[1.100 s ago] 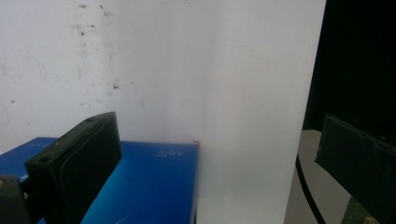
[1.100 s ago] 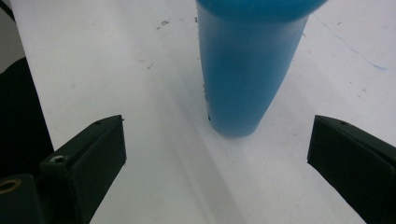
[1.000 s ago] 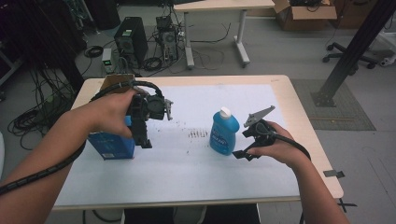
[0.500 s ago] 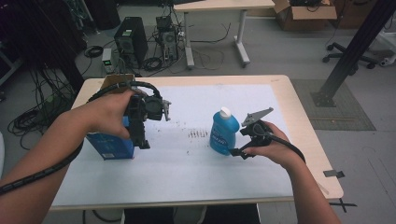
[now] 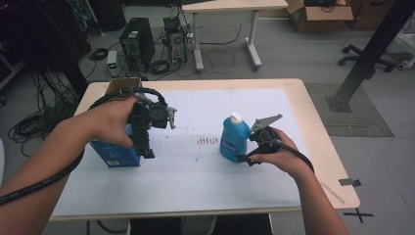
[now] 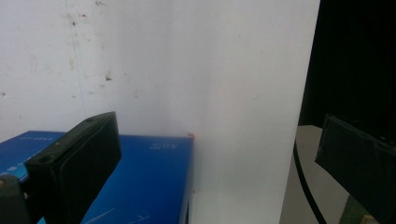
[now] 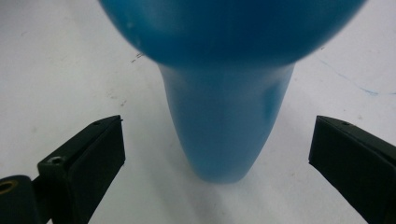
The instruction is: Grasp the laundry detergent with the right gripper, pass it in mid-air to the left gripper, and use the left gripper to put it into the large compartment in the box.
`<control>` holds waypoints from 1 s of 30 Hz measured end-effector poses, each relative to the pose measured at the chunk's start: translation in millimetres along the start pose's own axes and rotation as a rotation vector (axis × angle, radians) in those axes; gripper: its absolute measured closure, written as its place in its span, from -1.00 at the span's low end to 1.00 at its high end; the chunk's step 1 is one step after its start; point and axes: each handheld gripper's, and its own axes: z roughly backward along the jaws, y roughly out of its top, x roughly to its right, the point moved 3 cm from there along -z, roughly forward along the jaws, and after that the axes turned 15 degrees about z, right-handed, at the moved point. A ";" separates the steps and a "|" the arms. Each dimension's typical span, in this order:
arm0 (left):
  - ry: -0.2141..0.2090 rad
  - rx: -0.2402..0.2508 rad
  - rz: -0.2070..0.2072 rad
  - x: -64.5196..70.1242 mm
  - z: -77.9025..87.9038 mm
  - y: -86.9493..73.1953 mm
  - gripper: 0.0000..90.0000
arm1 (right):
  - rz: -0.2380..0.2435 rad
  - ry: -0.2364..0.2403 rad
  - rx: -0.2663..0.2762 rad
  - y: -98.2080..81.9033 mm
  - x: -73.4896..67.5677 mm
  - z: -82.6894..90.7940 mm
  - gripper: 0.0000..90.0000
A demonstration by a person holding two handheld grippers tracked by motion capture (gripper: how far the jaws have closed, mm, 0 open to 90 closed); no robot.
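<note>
**On the counter: two claws closing in, nothing lifted yet**

On the white sheet covering the counter [image 5: 205,196], two things are waiting to be picked up. The blue bottle [image 5: 234,138] with its white cap is standing upright right of the middle, well apart from the blue box [image 5: 116,152], which is sitting toward the left edge.

The right claw [image 5: 243,157] is reaching in at the bottle's base from the right side. In the right gripper view the bottle [image 7: 229,116] is sitting between the two black jaws, and both jaws are standing wide of it with white sheet showing on each side, so this claw is open and not yet gripping.

The left claw [image 5: 145,147] is hanging over the right end of the box, pointing downward. In the left gripper view the box [image 6: 140,186] is lying partly behind one jaw while the other jaw is standing far off to the side, past the sheet's edge; the jaws are spread apart and holding nothing. Whether a jaw is touching the box is hard to tell.

Judging by this, the work is at an early stage: both approaches are nearly done, but closing, lifting and moving either thing are all remaining. The bottle looks closest to being gripped.
</note>
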 end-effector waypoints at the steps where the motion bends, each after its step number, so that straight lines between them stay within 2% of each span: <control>1: 0.001 -0.001 -0.002 0.0 0.2 -0.6 -0.99 | -0.002 -0.006 0.008 0.3 0.4 -0.7 -0.92; 16: -0.005 0.004 0.000 2.9 -2.3 -6.1 -0.99 | -0.012 -0.064 0.090 -2.9 -0.7 -9.7 -0.93; 18: -0.002 0.000 -0.010 2.9 -1.6 -5.9 -0.99 | -0.018 -0.077 0.117 -3.9 -1.0 -10.8 -0.93; 20: -0.005 0.004 -0.003 3.9 -1.4 -6.0 -0.99 | -0.019 -0.086 0.131 -4.3 -1.6 -11.8 -0.92; 30: 0.001 0.010 -0.014 4.4 -1.1 -6.7 -0.99 | -0.040 -0.127 0.169 -6.3 -3.4 -17.0 -0.92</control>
